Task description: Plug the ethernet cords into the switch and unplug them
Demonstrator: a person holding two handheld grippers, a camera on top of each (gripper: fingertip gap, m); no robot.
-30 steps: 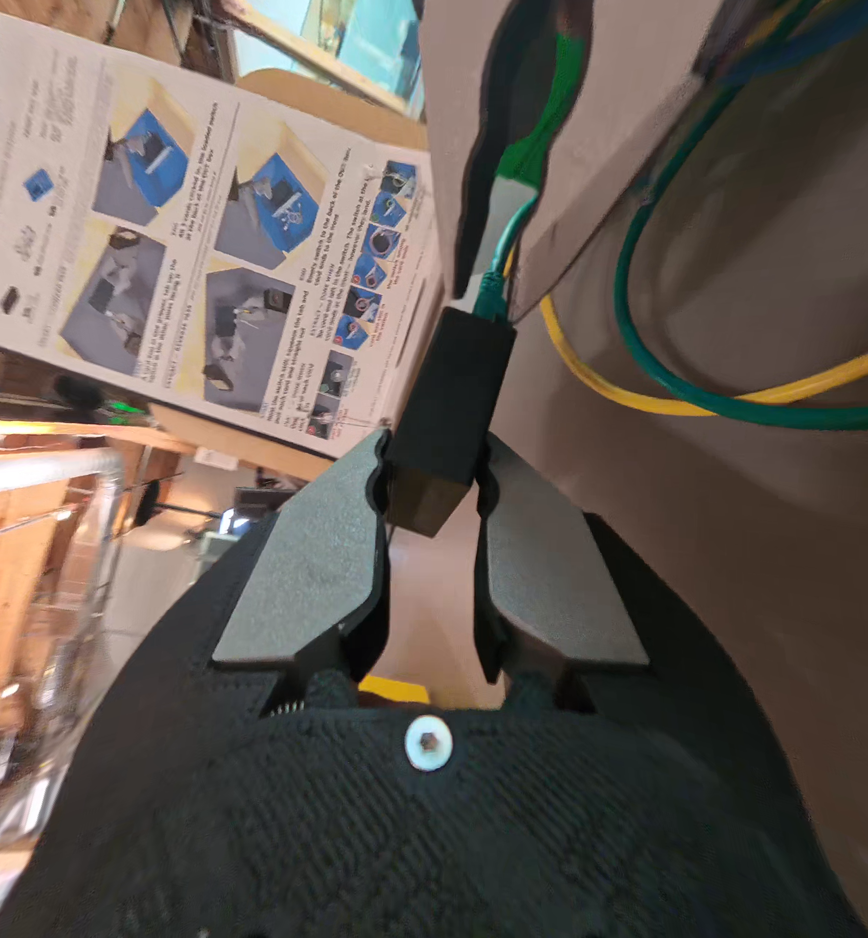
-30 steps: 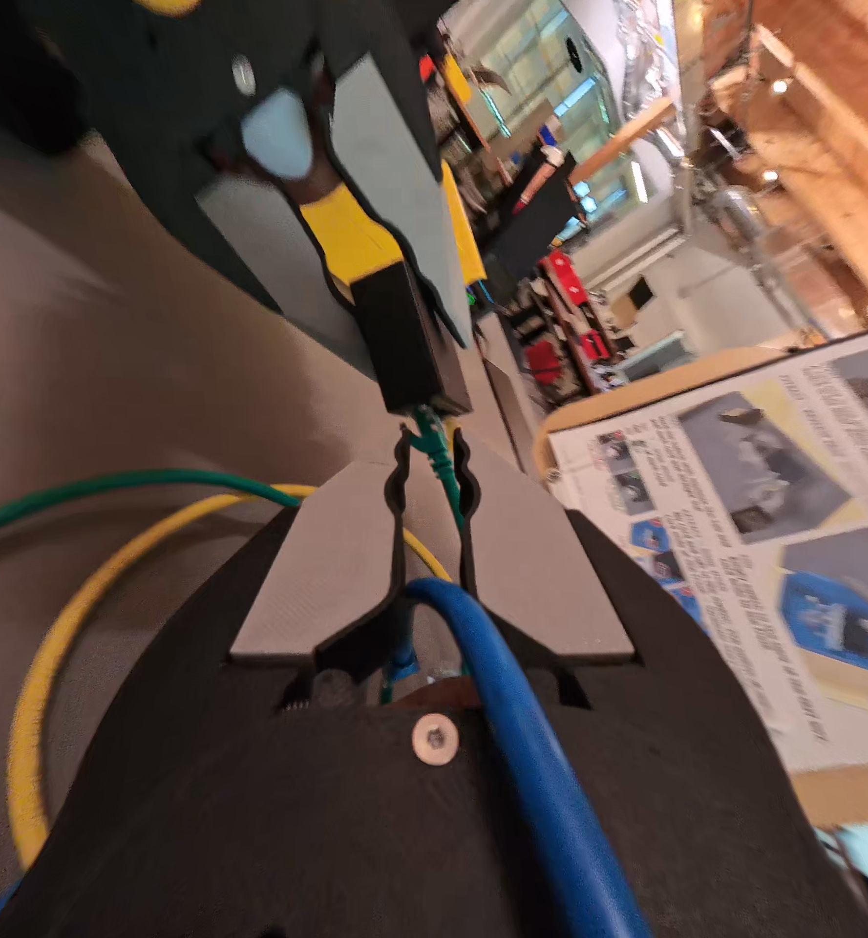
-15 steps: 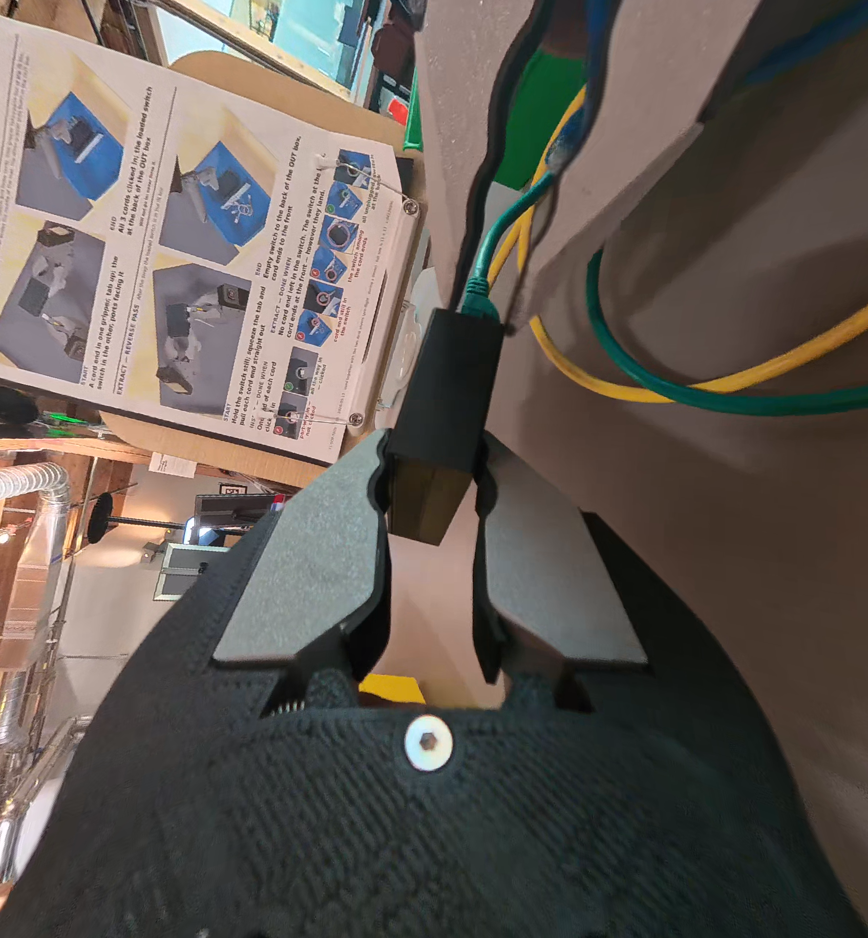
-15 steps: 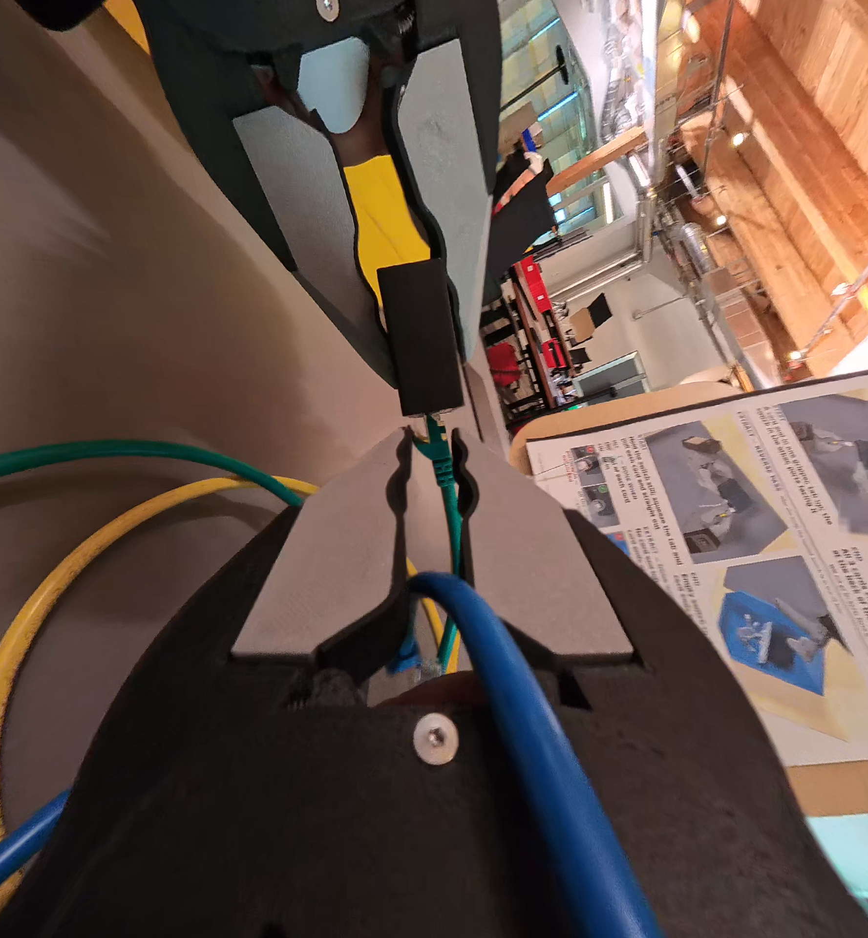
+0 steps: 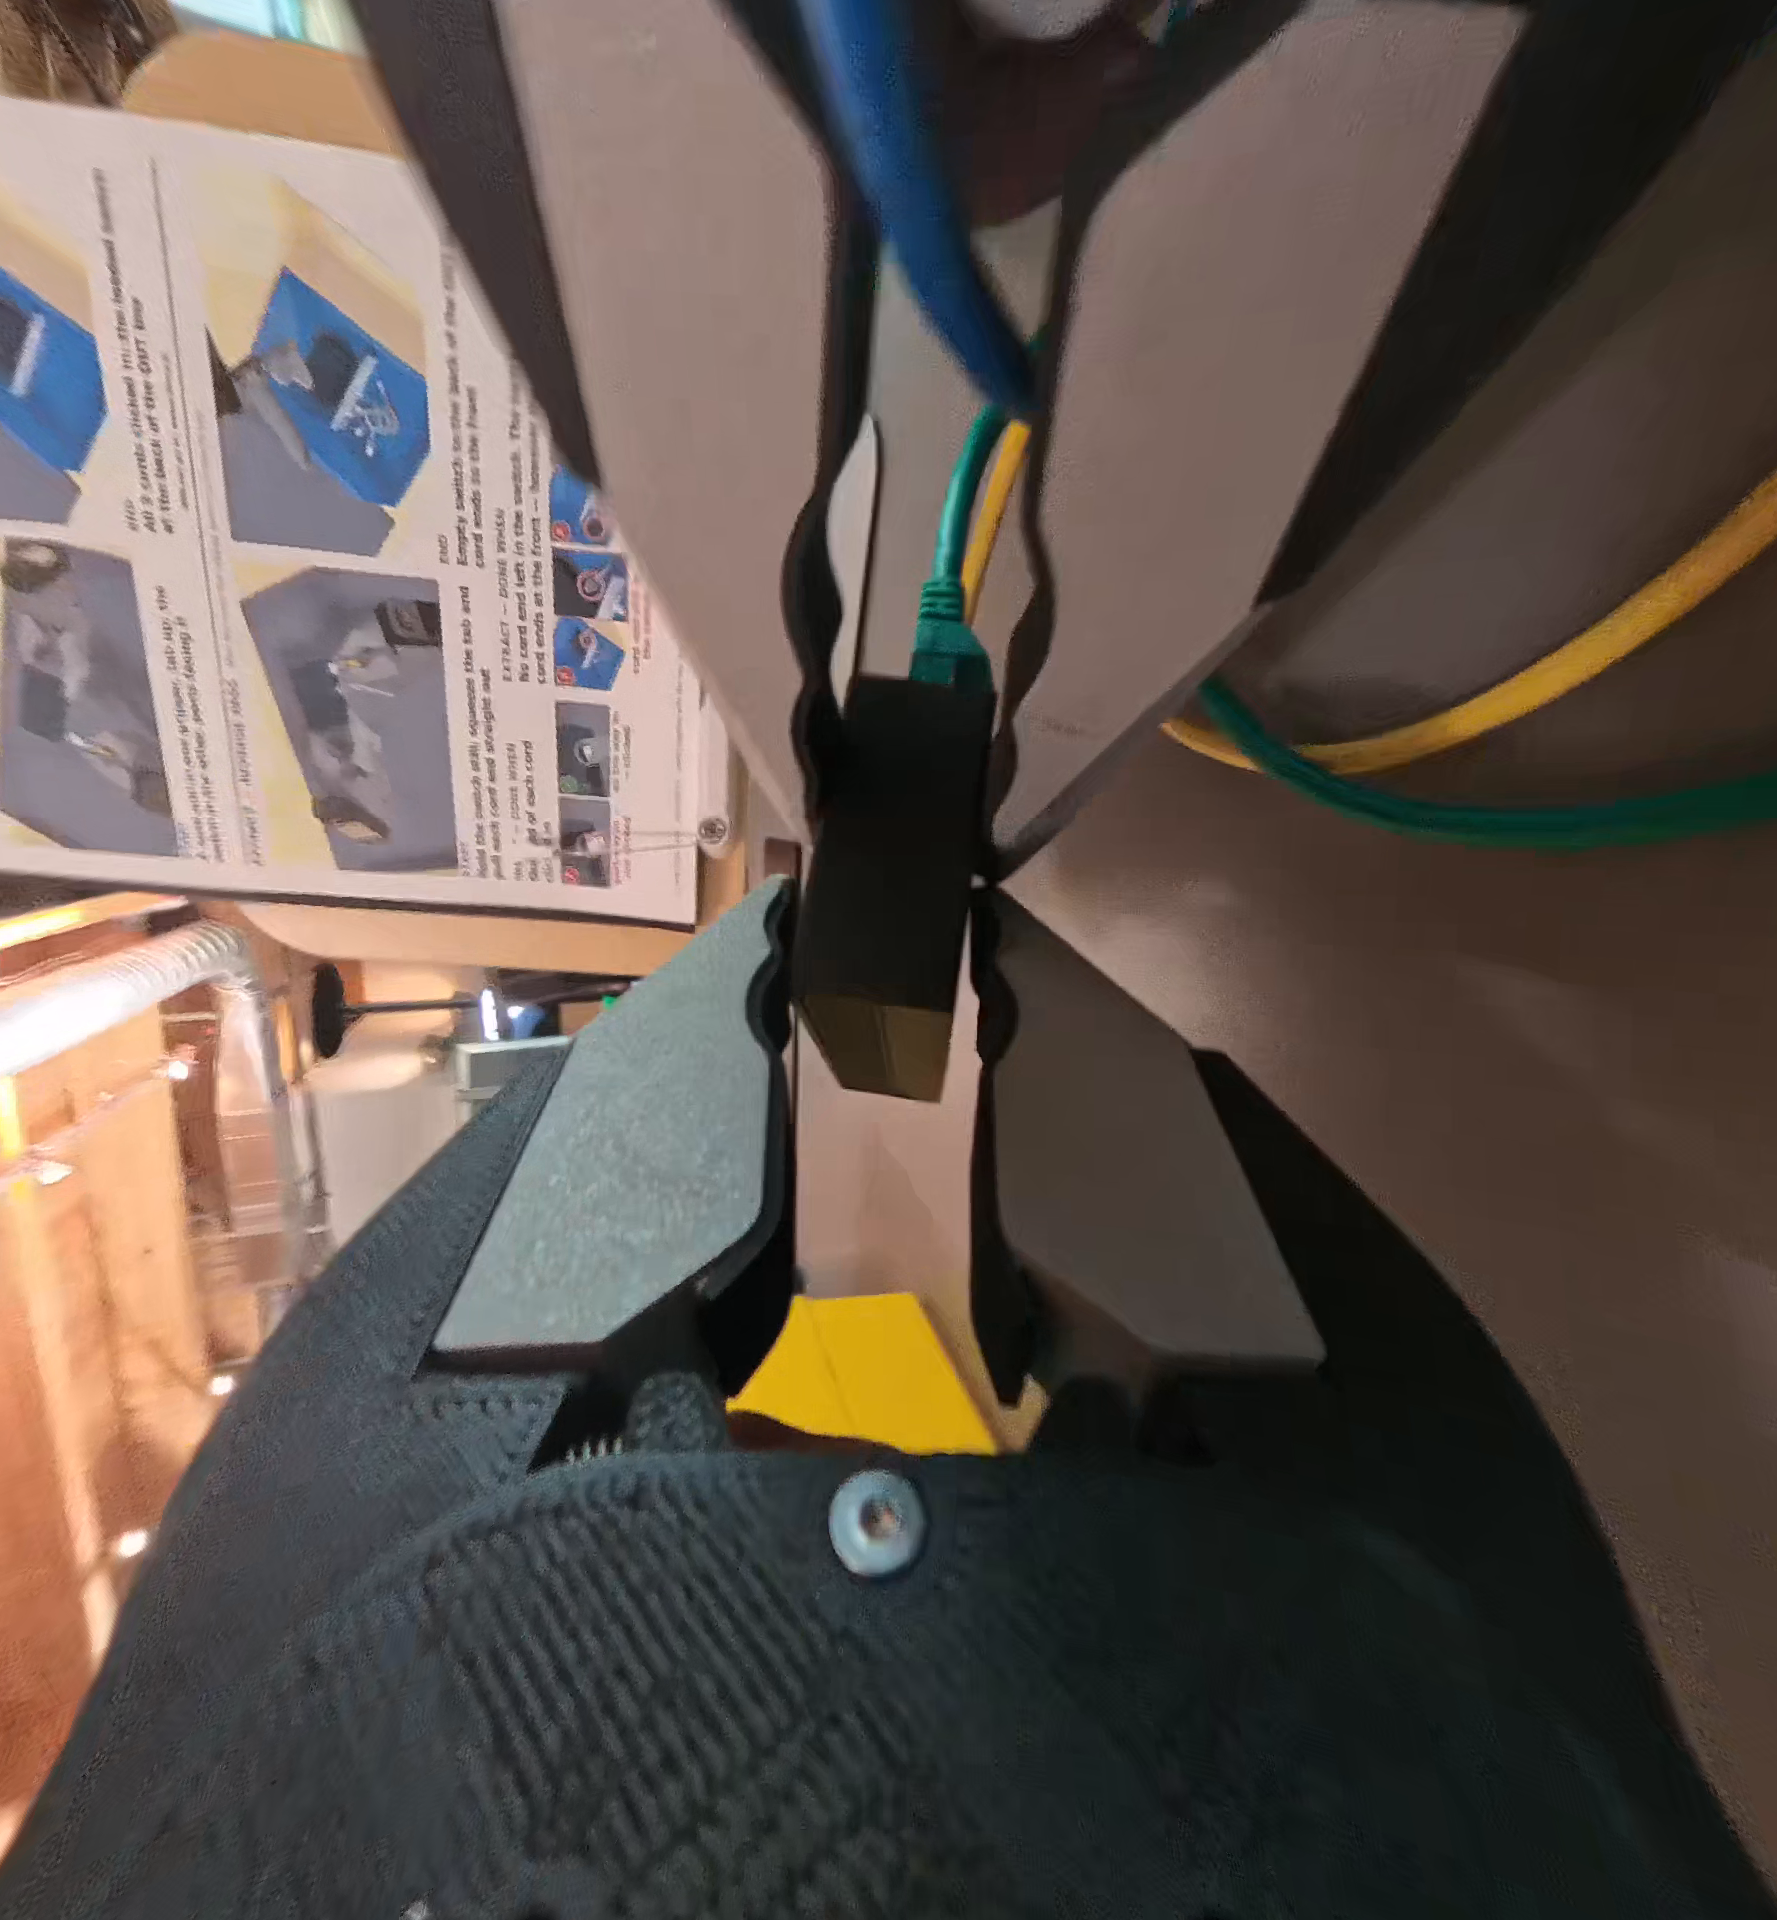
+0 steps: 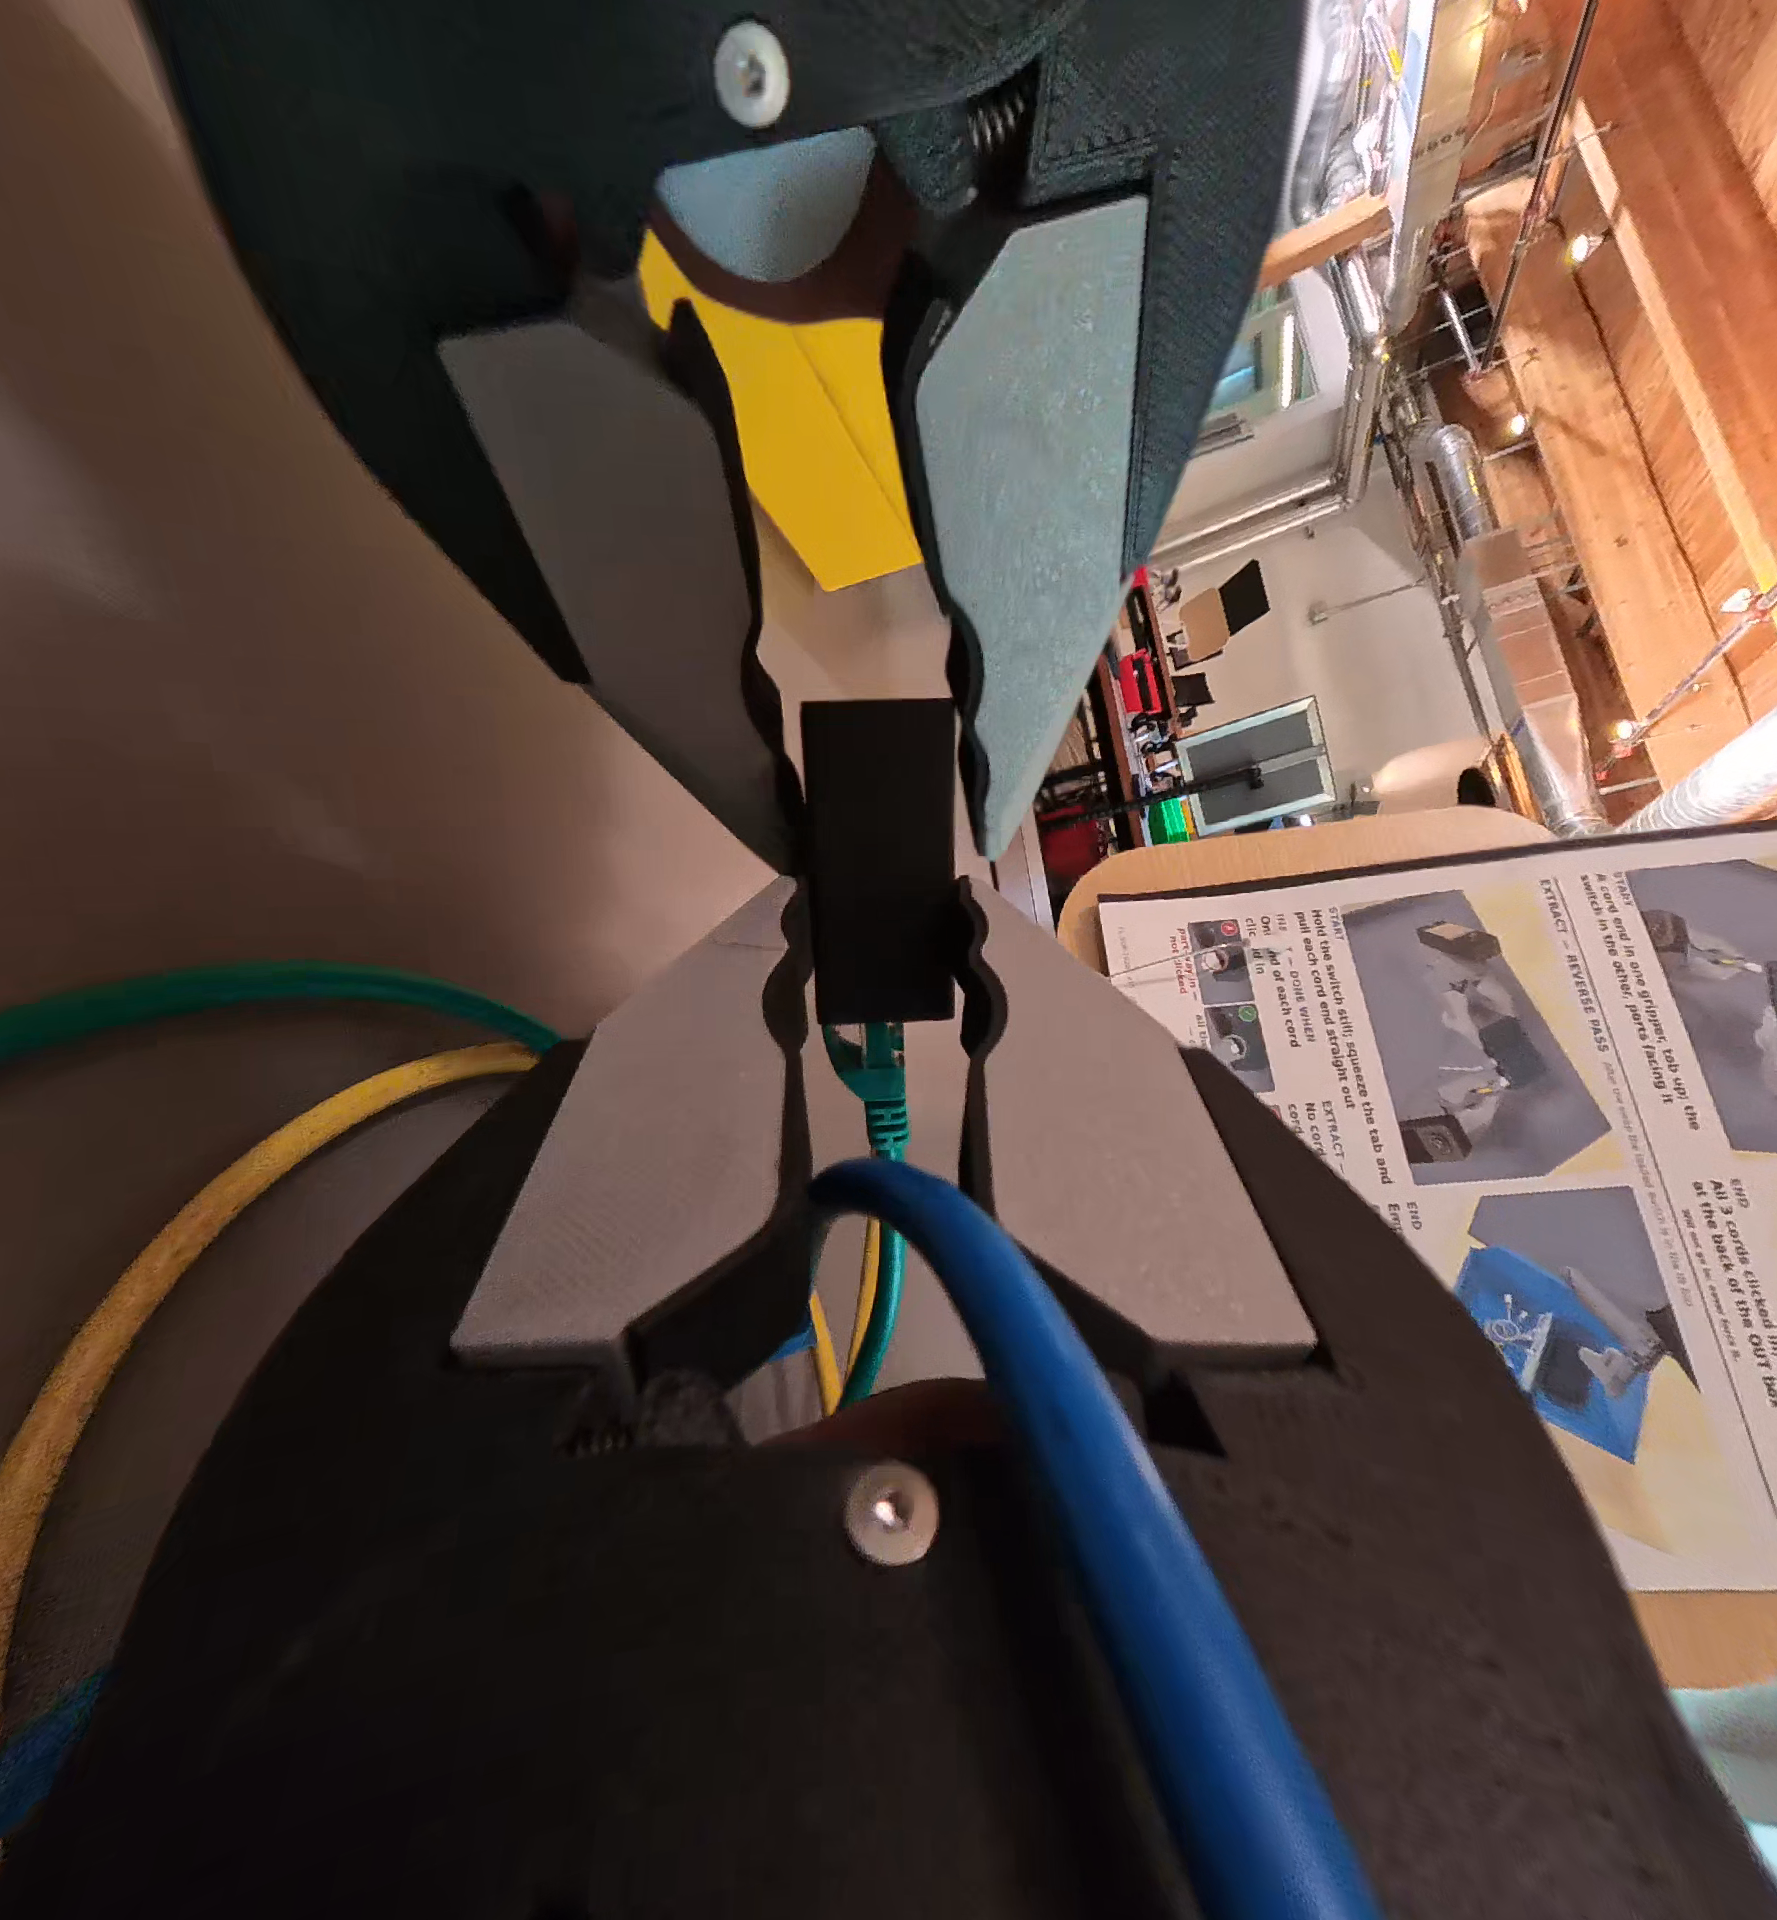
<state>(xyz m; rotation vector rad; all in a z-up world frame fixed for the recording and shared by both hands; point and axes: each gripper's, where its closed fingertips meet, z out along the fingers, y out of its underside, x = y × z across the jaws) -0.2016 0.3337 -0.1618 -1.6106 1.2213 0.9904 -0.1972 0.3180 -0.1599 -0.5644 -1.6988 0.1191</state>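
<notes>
My left gripper is shut on the black switch and holds it above the grey table. It shows from the front in the right wrist view, with the switch in it. The green cord's plug sits in the switch's port. My right gripper is partly open. Its tips flank the switch's port end and the green plug lies loose between its fingers. It meets the left gripper tip to tip in the left wrist view. A blue cord drapes over the right gripper. A yellow cord curves over the table.
A printed instruction sheet on a board stands beside the table, also in the left wrist view. Green cord and yellow cord loop across the grey table. A yellow block lies behind the left gripper. Left tips and right tips are each some 25 cm from the yellow block.
My right gripper has slid forward along the green cord until its tips flank the switch, and its jaws stand a little wider. The left gripper keeps its hold on the switch.
</notes>
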